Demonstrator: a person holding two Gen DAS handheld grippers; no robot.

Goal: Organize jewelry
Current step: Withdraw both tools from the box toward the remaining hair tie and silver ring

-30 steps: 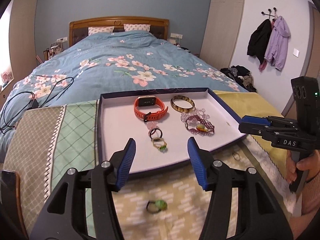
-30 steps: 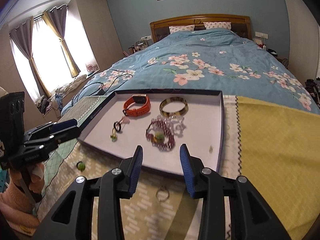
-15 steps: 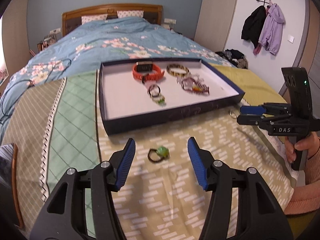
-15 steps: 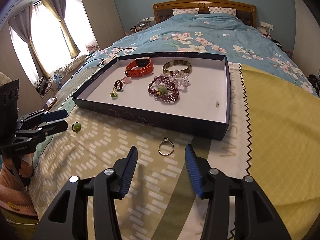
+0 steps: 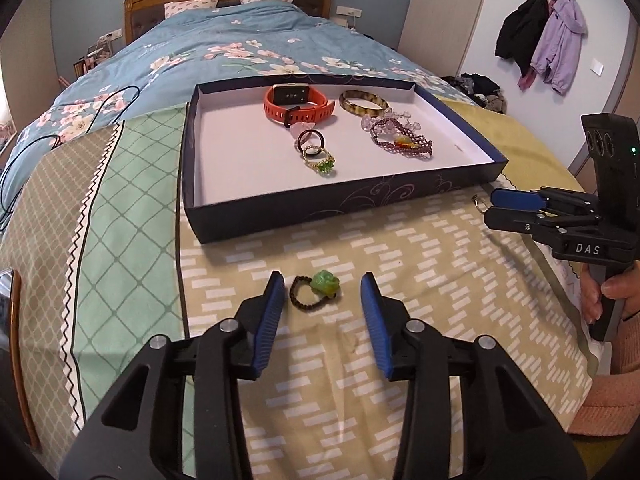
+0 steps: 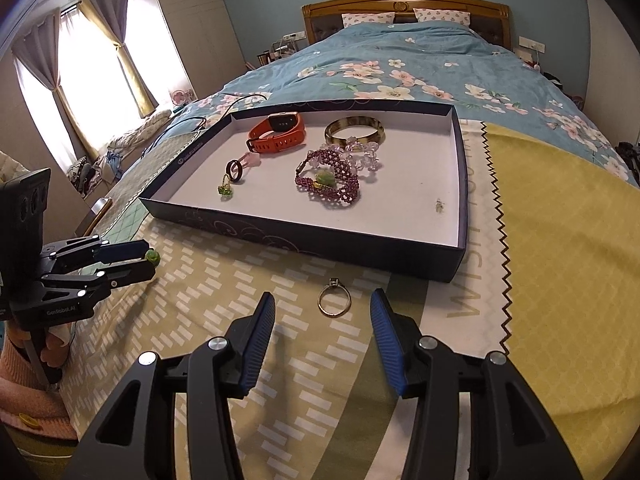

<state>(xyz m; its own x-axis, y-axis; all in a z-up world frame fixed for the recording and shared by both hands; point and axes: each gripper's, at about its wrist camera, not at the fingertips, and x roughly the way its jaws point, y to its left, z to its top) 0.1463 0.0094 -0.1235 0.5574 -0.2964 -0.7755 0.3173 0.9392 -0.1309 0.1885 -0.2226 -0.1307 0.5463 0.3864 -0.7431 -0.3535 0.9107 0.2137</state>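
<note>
A dark beaded ring with a green stone [image 5: 316,289] lies on the patterned cloth between the tips of my open left gripper [image 5: 322,291]. A silver ring [image 6: 334,299] lies on the cloth just ahead of my open right gripper [image 6: 322,312]. Behind both stands a navy tray [image 5: 320,204] with a white floor. It holds an orange watch [image 5: 298,105], a tortoiseshell bangle [image 5: 363,102], a purple bead bracelet [image 5: 402,143], a dark ring [image 5: 310,137] and a gold ring with a green stone [image 5: 322,162]. The tray also shows in the right wrist view [image 6: 304,236].
The cloths lie on a bed with a blue floral quilt [image 5: 224,52]. A black cable [image 5: 60,128] runs at the left. A yellow cloth [image 6: 560,260] lies to the tray's right. Coats [image 5: 540,48] hang on the far wall.
Both grippers have dropped lower and pulled back from over the tray to the cloth. The green-stone ring now sits between the left tips and the silver ring just ahead of the right tips.
</note>
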